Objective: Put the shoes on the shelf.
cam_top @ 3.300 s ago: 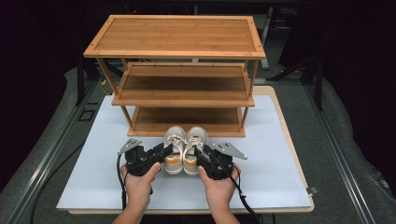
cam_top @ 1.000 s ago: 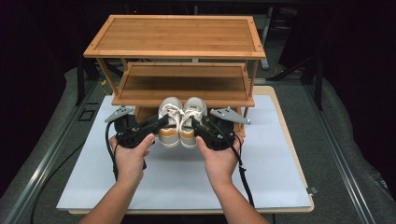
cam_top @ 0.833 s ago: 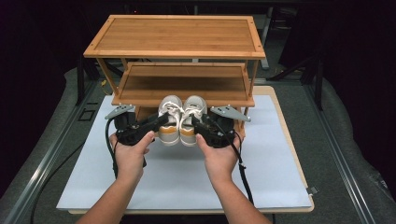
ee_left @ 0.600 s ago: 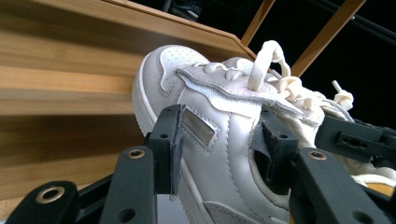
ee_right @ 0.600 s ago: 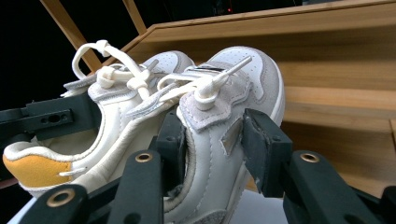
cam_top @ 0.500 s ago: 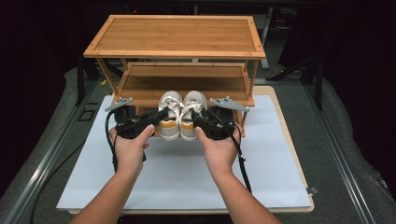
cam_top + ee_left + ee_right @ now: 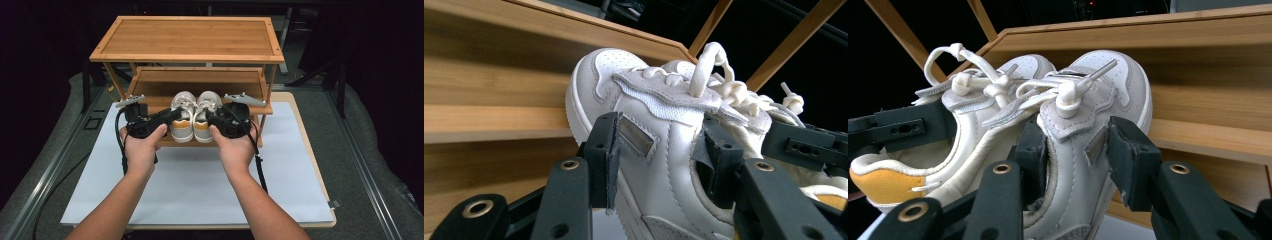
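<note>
Shoes held side by side at the middle shelf's front edge | left hand-held gripper clamped across left shoe | right hand-held gripper clamped across right shoe | toes point into rack | white worktop open below hands.

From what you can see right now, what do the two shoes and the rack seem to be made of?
The shoes look like smooth off-white leather or imitation leather with matte grey suede-like patches, woven cotton-like laces and mustard heel tabs; stitching and perforated toes suggest this. The rack seems to be varnished bamboo or light wood: it shows fine parallel grain and a soft sheen.
</note>
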`<state>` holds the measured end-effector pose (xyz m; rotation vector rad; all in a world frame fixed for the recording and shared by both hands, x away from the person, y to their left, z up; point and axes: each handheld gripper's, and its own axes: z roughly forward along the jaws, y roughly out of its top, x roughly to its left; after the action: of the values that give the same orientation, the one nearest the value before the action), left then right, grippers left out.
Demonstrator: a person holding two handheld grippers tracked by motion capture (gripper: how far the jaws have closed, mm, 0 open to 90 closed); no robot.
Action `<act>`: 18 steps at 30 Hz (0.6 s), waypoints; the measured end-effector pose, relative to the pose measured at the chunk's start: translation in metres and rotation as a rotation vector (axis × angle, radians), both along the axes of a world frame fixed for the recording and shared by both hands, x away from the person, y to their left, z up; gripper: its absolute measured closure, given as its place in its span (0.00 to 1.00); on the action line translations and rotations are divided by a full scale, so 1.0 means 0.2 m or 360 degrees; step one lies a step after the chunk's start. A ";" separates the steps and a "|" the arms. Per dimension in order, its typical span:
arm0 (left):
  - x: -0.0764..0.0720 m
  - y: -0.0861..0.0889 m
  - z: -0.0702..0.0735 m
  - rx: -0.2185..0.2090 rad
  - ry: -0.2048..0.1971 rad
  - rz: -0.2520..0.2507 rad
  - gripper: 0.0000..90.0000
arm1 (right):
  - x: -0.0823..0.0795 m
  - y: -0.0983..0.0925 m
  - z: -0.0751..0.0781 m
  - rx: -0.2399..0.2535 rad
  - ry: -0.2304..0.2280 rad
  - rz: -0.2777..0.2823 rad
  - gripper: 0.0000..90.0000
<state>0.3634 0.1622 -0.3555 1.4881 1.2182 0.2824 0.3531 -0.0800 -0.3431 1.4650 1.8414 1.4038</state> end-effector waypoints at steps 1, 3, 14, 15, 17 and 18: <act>0.01 0.00 0.00 0.0004 0.0002 0.0002 0.63 | 0.02 0.00 0.00 0.0013 0.0007 -0.0001 0.67; 0.02 0.00 0.00 0.0004 0.0006 0.0002 0.63 | 0.02 -0.01 0.00 0.0015 0.0022 0.0004 0.67; 0.13 -0.03 -0.02 -0.0014 0.0028 -0.0006 0.63 | 0.12 -0.03 -0.02 0.0018 0.0031 -0.0017 0.67; 0.14 -0.03 -0.02 -0.0011 0.0027 -0.0006 0.63 | 0.12 -0.03 -0.02 0.0011 0.0042 -0.0019 0.67; 0.15 -0.04 -0.02 0.0003 0.0030 -0.0009 0.63 | 0.14 -0.04 -0.02 0.0016 0.0039 -0.0023 0.67; 0.16 -0.04 -0.02 -0.0002 0.0032 -0.0008 0.63 | 0.15 -0.04 -0.02 0.0011 0.0039 -0.0022 0.67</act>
<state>0.3947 0.1547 -0.3592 1.4960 1.2302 0.2644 0.3825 -0.0877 -0.3472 1.5020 1.8395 1.3933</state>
